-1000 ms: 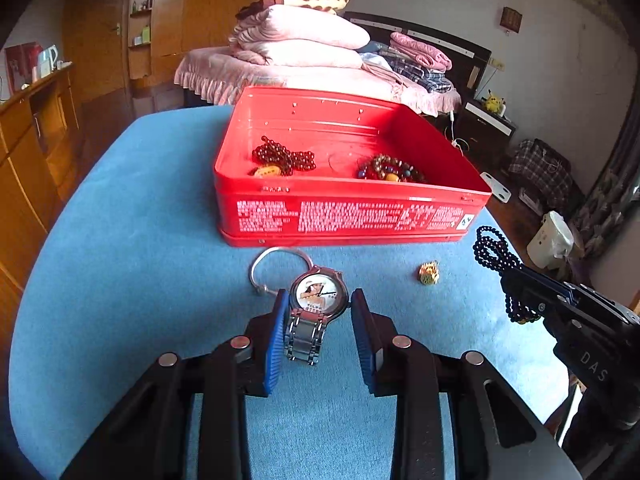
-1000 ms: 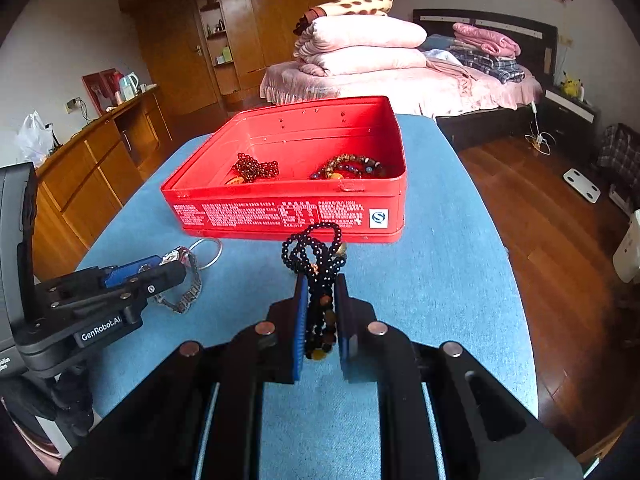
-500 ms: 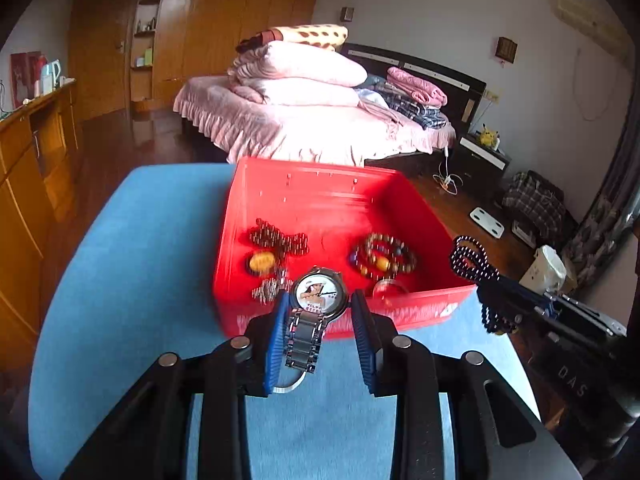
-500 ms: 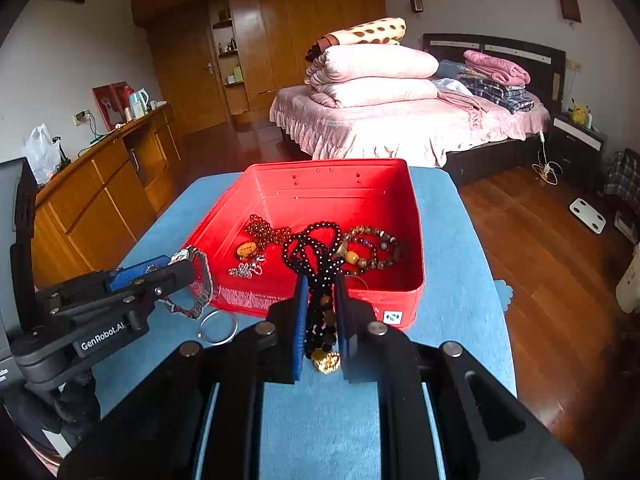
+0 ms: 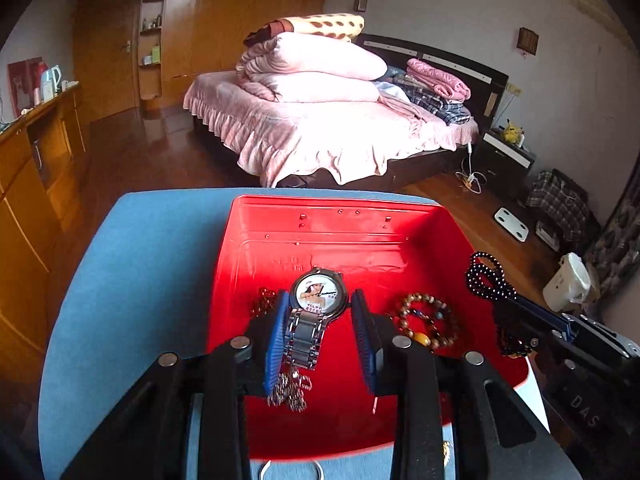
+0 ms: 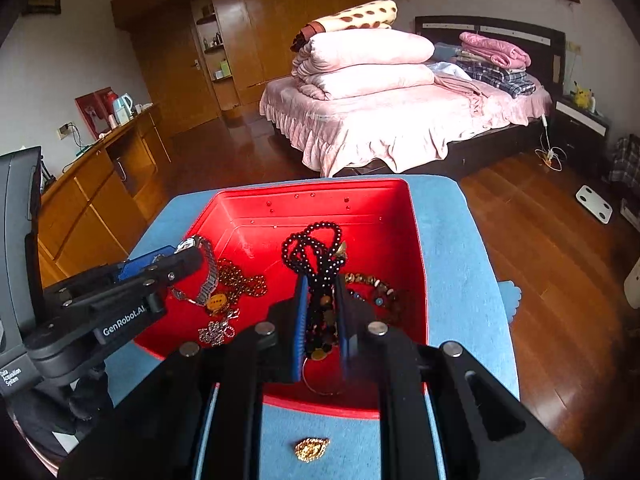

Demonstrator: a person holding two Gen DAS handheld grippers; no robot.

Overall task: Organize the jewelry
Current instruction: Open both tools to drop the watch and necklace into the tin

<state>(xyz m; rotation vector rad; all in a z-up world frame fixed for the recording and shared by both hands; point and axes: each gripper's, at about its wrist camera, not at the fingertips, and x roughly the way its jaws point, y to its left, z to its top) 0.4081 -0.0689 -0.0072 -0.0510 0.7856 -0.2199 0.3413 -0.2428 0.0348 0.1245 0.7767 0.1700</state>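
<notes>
Bracelets [image 5: 426, 322] inside tin [image 5: 340, 222] on table [image 5: 140, 272]

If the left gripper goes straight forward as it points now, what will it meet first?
Probably the far wall of the red tin: the left gripper, shut on the watch, hangs over it. Depth is unclear.

Both wrist views look forward and steeply down, close above the red box [image 5: 420, 220] on the blue table [image 5: 140, 260], facing the far bed [image 6: 400, 128]. Both share box, table and bed; each shows the other gripper.
</notes>
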